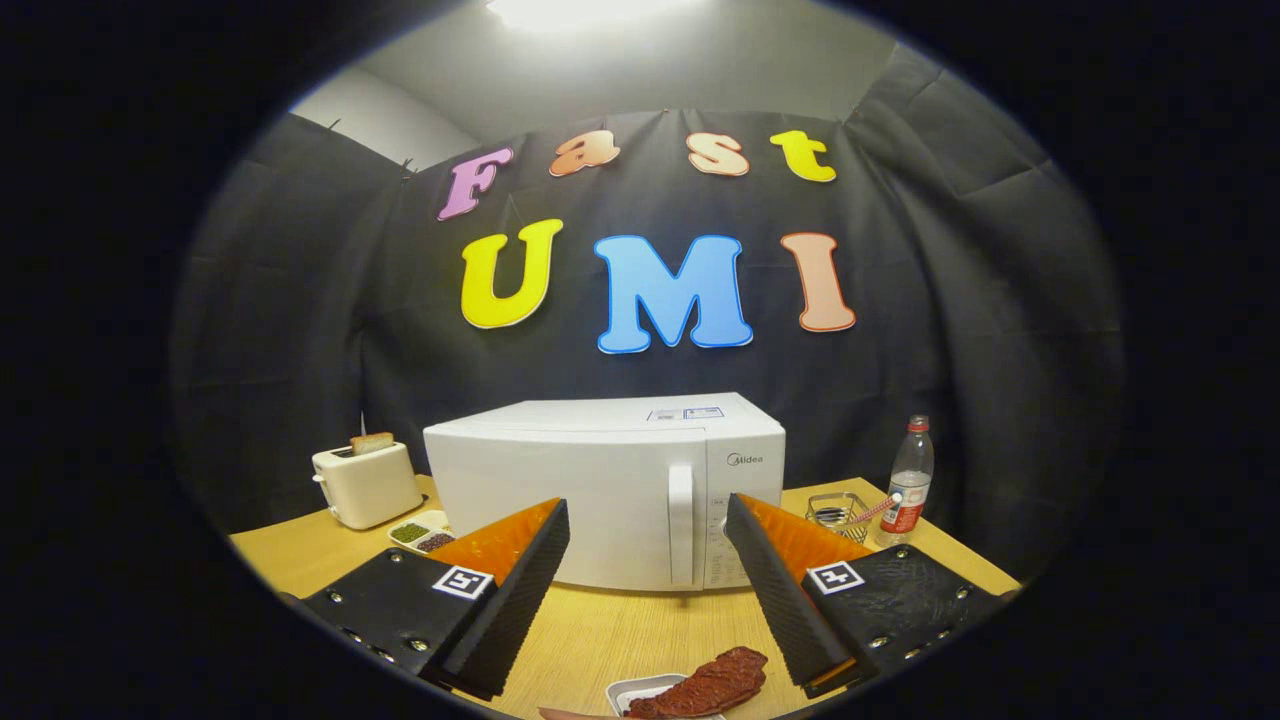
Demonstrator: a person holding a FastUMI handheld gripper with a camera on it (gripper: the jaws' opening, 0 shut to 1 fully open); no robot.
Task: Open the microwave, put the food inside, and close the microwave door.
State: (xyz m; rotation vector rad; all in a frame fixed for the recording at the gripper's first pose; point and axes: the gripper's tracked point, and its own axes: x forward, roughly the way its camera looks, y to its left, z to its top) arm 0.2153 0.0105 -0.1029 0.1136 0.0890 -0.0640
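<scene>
Here, label by label:
Microwave (600, 490): white, door shut, standing on the wooden table (600, 640) beyond the fingers, its vertical handle (681, 523) seen in the gap between them.
Food (710, 685): a dark reddish-brown slab lying in a small white tray (625, 690), on the table below and between the fingers, nearer the right one.
Gripper (648, 520): fingers spread wide, holding nothing, hovering above the table in front of the microwave.
Divided dish (422, 532): left of the microwave, green bits in one compartment, dark ones in the other.
Toaster (366, 483): white, beside that dish, bread (371, 442) sticking up from its slot.
Wire basket (838, 512): right of the microwave; contents unclear.
Bottle (909, 482): clear plastic, red label, just beside the basket.
</scene>
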